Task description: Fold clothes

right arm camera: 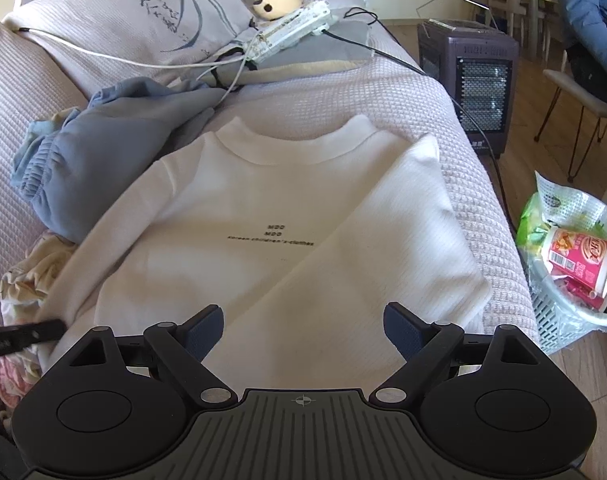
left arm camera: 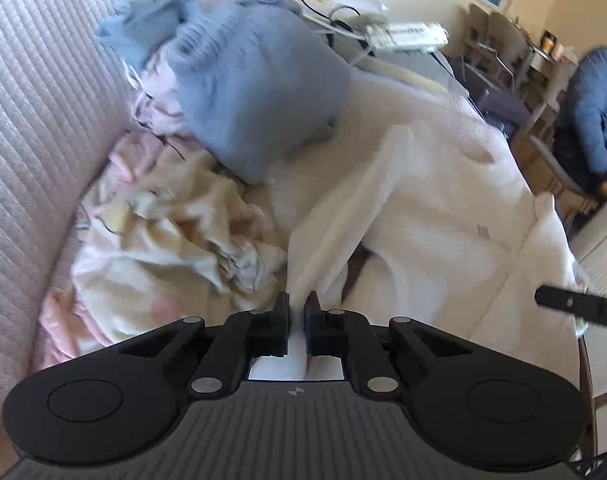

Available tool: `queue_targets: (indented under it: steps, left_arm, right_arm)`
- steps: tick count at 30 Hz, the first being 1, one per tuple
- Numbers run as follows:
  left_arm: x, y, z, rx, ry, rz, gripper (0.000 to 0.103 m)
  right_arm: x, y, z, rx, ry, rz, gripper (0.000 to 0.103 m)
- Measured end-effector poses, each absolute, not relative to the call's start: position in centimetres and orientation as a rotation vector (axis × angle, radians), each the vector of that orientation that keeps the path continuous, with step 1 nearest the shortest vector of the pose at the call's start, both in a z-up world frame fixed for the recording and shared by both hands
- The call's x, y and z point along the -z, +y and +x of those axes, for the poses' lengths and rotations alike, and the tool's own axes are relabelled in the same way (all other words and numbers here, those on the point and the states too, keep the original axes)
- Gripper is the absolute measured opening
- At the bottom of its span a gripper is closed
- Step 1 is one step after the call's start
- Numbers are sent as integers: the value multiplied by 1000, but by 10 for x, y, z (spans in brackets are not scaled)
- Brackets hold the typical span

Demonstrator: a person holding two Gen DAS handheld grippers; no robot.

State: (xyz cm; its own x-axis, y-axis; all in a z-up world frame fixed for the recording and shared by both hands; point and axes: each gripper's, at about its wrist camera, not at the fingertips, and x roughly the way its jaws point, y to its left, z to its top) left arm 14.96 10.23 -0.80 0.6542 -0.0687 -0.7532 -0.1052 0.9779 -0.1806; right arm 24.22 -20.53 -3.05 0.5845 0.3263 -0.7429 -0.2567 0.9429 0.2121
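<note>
Both grippers tilt down: left gripper [left arm camera: 296, 307] pinching white sweatshirt [right arm camera: 263, 216], right gripper [right arm camera: 303, 328] agape

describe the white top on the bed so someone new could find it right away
On the quilted bedspread, look at the near middle, right of the crumpled blue-grey garment. The white sweatshirt lies spread face up with one sleeve folded across its right side. It alone has small dark lettering on the chest.
</note>
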Motion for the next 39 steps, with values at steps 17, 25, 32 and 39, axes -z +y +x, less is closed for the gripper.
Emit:
queue_targets:
  steps: [17,25,32,39]
  left_arm:
    - [-133,18,139,248,741,86,6]
    - [-66,-66,131,409,788,43,45]
    - [-48,-53,103,306,805,107,52]
    - [-35,-18,79,273,881,30,53]
  right_arm:
    - [20,-220,246,-339,846,179,90]
    - [15,-263,259,-239,821,345,90]
    - [26,-271,268,-192,869,378,90]
    - [18,-254,259,-402,908,318,90]
